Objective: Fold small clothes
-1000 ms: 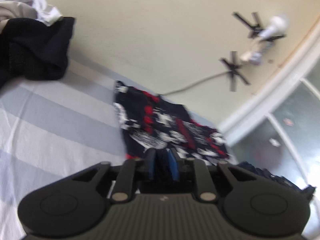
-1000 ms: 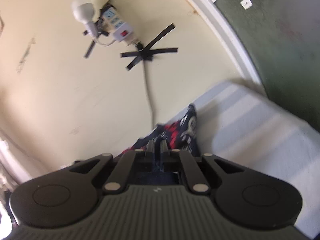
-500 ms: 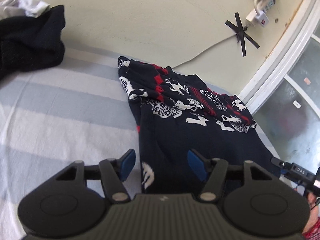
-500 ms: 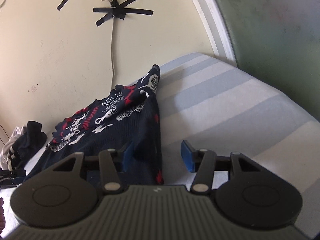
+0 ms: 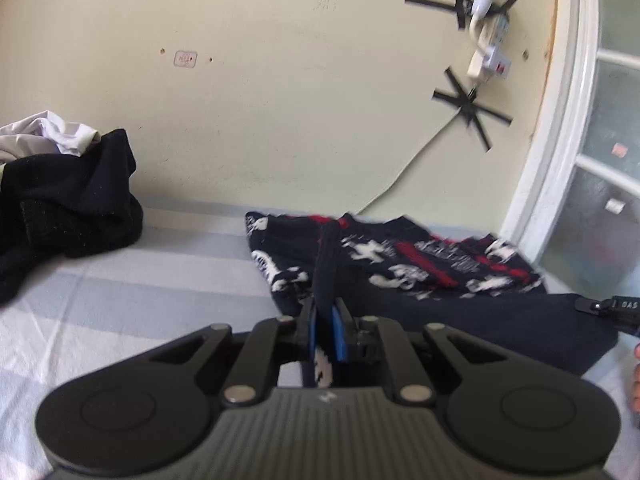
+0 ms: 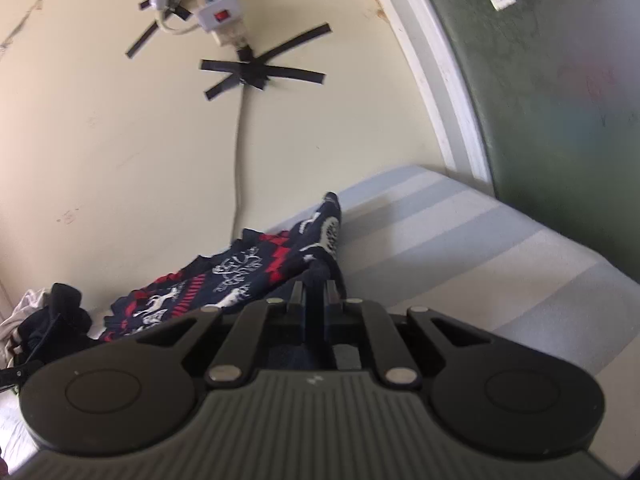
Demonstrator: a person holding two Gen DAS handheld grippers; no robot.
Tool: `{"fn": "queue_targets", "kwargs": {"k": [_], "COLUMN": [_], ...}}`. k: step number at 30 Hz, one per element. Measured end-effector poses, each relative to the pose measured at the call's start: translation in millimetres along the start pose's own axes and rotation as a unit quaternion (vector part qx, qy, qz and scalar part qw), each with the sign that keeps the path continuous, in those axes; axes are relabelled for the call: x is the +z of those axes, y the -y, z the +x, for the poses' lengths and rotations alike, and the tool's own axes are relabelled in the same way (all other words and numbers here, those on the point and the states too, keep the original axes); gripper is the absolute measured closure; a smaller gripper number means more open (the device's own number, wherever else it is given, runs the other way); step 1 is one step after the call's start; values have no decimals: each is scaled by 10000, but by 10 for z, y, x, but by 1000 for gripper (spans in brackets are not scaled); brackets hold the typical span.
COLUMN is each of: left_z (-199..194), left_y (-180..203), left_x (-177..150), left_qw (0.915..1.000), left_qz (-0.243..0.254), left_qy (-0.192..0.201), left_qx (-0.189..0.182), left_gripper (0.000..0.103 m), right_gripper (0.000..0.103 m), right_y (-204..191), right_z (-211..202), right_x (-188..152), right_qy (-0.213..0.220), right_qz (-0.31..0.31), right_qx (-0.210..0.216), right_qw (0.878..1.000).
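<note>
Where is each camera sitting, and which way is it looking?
Left wrist: rides on the left tongs, looking along them over the striped bed to the wall; tongs pinch the patterned sweater; a bit of hand at the right edge.
Right wrist: rides on the right tongs, looking the same way, also pinching the sweater; window at right.
Both see: sweater, dark clothes pile, taped power strip.

Both grippers, left gripper [image 5: 325, 334] and right gripper [image 6: 314, 292], are black plastic with ribbed grey bodies, 2 round discs, silver screws; blue pads [image 5: 338, 338] line the left.
</note>
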State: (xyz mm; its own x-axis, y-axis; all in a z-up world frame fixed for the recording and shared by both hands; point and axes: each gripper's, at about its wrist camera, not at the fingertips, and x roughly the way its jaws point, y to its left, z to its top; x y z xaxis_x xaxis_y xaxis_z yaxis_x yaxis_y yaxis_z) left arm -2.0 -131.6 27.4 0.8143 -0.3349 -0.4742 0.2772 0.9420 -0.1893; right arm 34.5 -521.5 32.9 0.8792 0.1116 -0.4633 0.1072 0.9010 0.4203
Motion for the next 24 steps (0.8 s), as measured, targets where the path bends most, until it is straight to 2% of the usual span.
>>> {"fn": "queue_targets", "kwargs": {"k": [1, 2, 3, 4, 6, 7, 10, 11, 12, 14, 16, 18, 19, 21, 24], "left_z": [109, 246, 255, 189, 132, 109, -60, -136, -219, -369, -440, -420, -393, -321, -179], "left_y": [11, 15, -3, -27, -47, -72, -304, -401, -492, -630, -703, -695, -667, -577, -386], "left_x": [-36, -95, -99, -80, -84, -104, -174, -187, -192, -223, -272, -335, -358, -351, -308], "left_qw": [9998, 9982, 9979, 9987, 9977, 9970, 9943, 9921, 9884, 9783, 9639, 9490, 9460, 9474, 9486], "left_qz": [52, 96, 4, -55, -26, -34, -555, -801, -1077, -1585, -2012, -2328, -2402, -2406, -2404], "left_qy": [-172, -517, -561, -422, -481, -565, -900, -964, -1053, -1224, -1425, -1621, -1622, -1548, -1541], "left_qx": [111, 281, 316, 292, 470, 526, 157, -15, -186, -533, -1004, -1375, -1454, -1436, -1365], "left_gripper": [93, 91, 86, 83, 55, 52, 46, 39, 28, 19, 17, 12, 12, 8, 11], "right_gripper": [92, 86, 86, 81, 70, 66, 62, 61, 61, 60, 59, 58, 57, 55, 55], "right_y": [14, 27, 48, 43, 47, 76, 191, 246, 321, 448, 522, 513, 473, 382, 279], "right_z": [87, 197, 273, 248, 185, 137, -66, -149, -242, -405, -531, -615, -634, -591, -408], "right_x": [-24, -64, -111, -116, -89, -85, -83, -81, -87, -122, -160, -207, -228, -261, -283], "right_qy": [-156, -419, -587, -545, -621, -639, -650, -682, -734, -898, -1108, -1277, -1331, -1416, -1400], "right_qz": [-29, -69, -78, -67, -85, -16, 367, 587, 851, 1442, 1846, 1975, 1942, 1833, 1828], "right_qx": [-148, -303, -313, -327, -366, -327, -283, -226, -131, 140, 350, 467, 503, 502, 580], "right_qw": [9998, 9986, 9978, 9980, 9974, 9974, 9968, 9957, 9936, 9854, 9759, 9708, 9706, 9715, 9714]}}
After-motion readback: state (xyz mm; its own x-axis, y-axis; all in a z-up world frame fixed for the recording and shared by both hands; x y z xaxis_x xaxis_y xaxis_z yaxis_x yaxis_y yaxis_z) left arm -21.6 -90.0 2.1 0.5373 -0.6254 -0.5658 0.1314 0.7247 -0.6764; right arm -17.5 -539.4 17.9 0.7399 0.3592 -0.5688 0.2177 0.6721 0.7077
